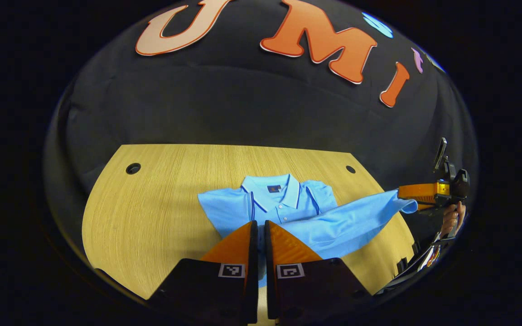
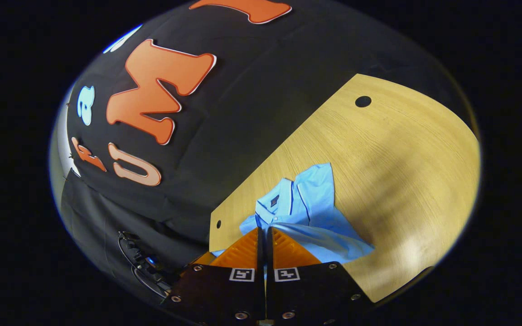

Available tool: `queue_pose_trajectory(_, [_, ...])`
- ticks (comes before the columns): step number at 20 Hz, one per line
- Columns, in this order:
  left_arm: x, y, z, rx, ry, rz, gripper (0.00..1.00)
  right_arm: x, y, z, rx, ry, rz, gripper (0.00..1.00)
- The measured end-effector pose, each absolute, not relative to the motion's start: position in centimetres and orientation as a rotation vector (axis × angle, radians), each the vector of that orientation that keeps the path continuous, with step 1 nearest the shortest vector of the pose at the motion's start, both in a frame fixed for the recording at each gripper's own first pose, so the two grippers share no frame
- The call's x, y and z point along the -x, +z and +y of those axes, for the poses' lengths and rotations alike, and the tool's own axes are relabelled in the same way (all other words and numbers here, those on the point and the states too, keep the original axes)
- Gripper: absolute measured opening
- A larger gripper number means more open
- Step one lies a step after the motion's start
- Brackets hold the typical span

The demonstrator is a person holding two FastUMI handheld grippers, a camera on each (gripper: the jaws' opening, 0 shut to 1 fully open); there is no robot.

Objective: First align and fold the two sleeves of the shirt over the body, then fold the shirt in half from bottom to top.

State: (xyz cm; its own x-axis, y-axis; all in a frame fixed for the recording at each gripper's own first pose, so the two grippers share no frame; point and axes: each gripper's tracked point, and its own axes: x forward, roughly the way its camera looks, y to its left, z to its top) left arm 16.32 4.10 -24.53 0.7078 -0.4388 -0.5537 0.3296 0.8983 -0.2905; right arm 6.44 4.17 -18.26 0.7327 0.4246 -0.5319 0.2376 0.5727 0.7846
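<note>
the blue shirt [image 1: 283, 203] is spread on the wooden desk [image 1: 152, 208]. its sleeve [image 1: 360, 215] is held stretched aside by the right gripper [image 1: 417, 194], jaws closed on it. the left gripper [image 1: 261, 224] is closed on shirt cloth.

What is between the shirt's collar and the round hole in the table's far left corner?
Nothing: in the left gripper view, bare table lies between the collar of the shirt and the hole.
</note>
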Motion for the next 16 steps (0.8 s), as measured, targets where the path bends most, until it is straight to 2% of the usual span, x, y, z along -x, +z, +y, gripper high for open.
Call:
queue_pose_trajectory(7, [-25.4,-25.3,5.0,0.211,-0.394,0.639,0.13,-14.1,-19.5,4.3,-0.926,0.060,0.781,0.02])
queue_pose_trajectory(13, [-29.1,-28.0,4.9,0.156,-0.345,0.689,0.12,-19.5,-23.6,3.3,-0.922,-0.023,0.865,0.02])
queue_pose_trajectory(15, [-30.2,-29.4,5.3,0.114,-0.310,0.721,0.13,-20.6,-24.9,3.6,-0.958,-0.031,0.887,0.06])
queue_pose_trajectory(16, [-30.0,-29.7,5.7,0.091,-0.301,0.736,0.31,-20.3,-25.0,3.1,-0.955,-0.046,0.894,0.14])
